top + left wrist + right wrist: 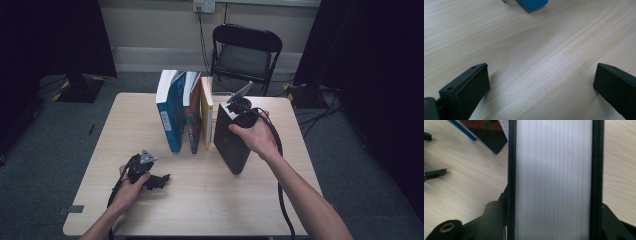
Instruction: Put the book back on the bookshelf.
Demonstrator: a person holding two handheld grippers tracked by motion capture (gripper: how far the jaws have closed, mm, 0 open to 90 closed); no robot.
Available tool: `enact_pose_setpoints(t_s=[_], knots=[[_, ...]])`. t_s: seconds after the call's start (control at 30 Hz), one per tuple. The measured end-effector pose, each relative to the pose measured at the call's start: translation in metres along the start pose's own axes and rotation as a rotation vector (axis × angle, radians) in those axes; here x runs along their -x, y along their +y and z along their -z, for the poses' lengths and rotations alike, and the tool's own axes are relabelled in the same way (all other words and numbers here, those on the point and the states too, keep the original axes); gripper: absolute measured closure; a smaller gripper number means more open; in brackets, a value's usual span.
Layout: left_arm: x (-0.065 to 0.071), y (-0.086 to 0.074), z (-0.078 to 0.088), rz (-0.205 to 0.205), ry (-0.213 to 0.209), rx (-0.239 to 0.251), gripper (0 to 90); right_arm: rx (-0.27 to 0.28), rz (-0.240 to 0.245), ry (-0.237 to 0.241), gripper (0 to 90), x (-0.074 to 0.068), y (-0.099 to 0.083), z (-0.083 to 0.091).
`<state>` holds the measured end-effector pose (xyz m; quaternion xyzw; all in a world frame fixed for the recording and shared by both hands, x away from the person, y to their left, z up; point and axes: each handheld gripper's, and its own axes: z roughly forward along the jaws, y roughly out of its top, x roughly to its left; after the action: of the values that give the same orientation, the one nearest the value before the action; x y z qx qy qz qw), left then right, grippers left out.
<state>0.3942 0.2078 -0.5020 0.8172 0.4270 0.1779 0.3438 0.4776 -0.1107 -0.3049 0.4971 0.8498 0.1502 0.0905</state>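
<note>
A thick black book [231, 145] stands upright on the wooden table [200, 205], just right of a row of three standing books: blue [170, 117], red-patterned [192, 125] and yellow [206, 117]. My right gripper [235, 115] comes down on the black book's top and is shut on it. In the right gripper view the white page edge [554, 170] runs between the two jaws of the right gripper [554, 215], which press on the black covers. My left gripper [161, 180] rests low on the table at the front left. It is open [541, 85] with bare wood between its jaws.
A black folding chair [245, 52] stands behind the table's far edge. A corner of the blue book [532, 3] shows ahead of the left gripper. The red-patterned book's lower corner [486, 132] lies left of the black book in the right gripper view.
</note>
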Motion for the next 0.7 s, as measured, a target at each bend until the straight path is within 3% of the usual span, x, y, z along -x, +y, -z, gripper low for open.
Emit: enact_pose_setpoints(t_s=[0.27,0.7], knots=[[0.0,0.0,0.0,-0.001,0.001,-0.001,0.0,0.004,-0.031,-0.038,53.0,0.0,0.017,-0.002],[0.0,0.0,0.0,-0.001,-0.001,-0.004,0.1,-0.002,-0.081,-0.059,53.0,-0.002,0.043,-0.008]])
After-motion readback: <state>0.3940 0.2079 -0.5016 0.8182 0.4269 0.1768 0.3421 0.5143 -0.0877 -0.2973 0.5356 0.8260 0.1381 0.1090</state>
